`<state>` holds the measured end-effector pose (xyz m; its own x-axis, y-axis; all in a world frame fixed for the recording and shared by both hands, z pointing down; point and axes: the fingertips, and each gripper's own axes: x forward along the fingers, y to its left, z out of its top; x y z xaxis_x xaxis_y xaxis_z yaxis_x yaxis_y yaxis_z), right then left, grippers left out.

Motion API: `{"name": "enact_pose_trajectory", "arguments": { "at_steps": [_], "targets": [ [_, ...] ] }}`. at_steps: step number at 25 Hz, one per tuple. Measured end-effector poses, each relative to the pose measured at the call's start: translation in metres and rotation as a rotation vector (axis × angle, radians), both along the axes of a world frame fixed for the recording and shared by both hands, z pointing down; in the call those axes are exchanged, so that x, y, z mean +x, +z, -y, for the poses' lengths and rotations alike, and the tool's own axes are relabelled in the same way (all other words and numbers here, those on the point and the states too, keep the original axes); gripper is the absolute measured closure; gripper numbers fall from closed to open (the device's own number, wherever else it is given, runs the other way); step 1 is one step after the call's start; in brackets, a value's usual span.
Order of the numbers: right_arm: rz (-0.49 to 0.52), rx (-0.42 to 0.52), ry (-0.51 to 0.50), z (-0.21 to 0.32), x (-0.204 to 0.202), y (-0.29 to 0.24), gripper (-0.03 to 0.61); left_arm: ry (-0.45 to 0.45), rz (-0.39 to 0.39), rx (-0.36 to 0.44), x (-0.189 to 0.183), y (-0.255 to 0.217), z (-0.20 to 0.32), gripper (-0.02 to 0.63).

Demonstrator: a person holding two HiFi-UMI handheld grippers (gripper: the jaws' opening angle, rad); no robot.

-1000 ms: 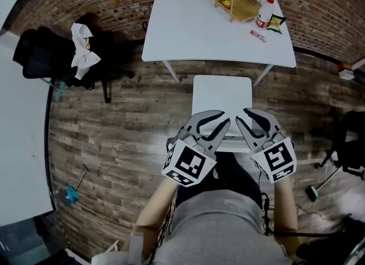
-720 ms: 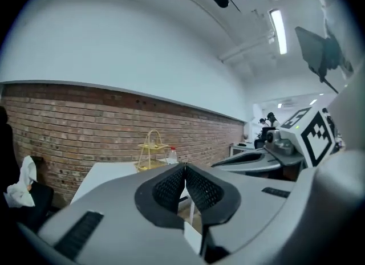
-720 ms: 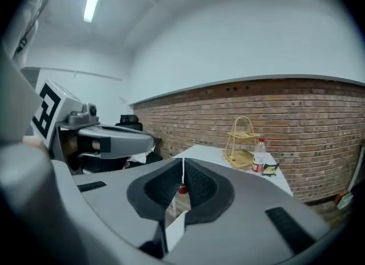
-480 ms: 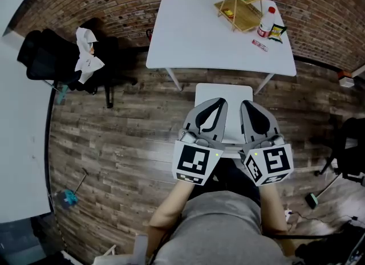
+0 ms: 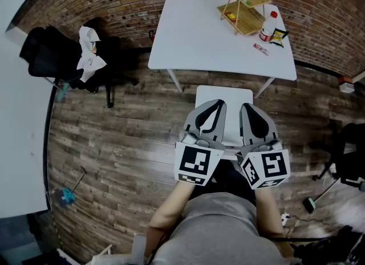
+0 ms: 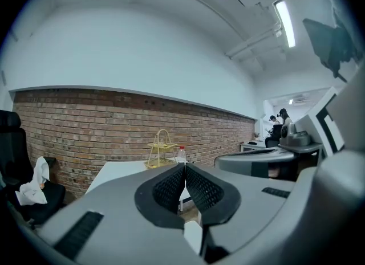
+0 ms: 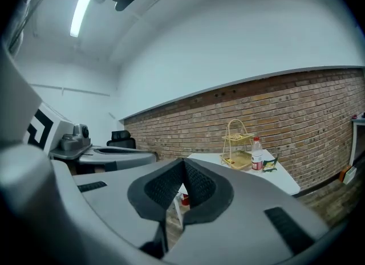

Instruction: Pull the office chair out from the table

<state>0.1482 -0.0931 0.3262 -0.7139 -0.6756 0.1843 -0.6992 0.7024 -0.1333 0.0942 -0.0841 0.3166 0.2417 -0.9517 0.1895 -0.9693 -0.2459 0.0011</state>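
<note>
In the head view a white rectangular seat stands on the wood floor just in front of the white table. Both grippers hover side by side over that seat, pointing toward the table. My left gripper is shut with nothing between its pads; in the left gripper view the pads meet. My right gripper is likewise shut and empty, its pads closed together. A black office chair with a white cloth draped on it stands off to the left by the brick wall.
On the table's far right are a yellow wire rack, a bottle and a snack packet. A white surface borders the left edge. Another black chair and cables lie at the right. The person's torso fills the bottom.
Both grippers went from open to shut, rose and straightened to point toward the table. Over the last half second they have stayed still.
</note>
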Motion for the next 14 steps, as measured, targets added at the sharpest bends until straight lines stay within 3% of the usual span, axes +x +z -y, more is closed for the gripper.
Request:
{"name": "enact_pose_trajectory", "arguments": {
  "at_steps": [14],
  "targets": [
    [0.02,0.003,0.023,0.0007,0.0009,-0.0047,0.565,-0.008,0.021,0.013,-0.0081,-0.0032,-0.0013,0.597]
  ]
}}
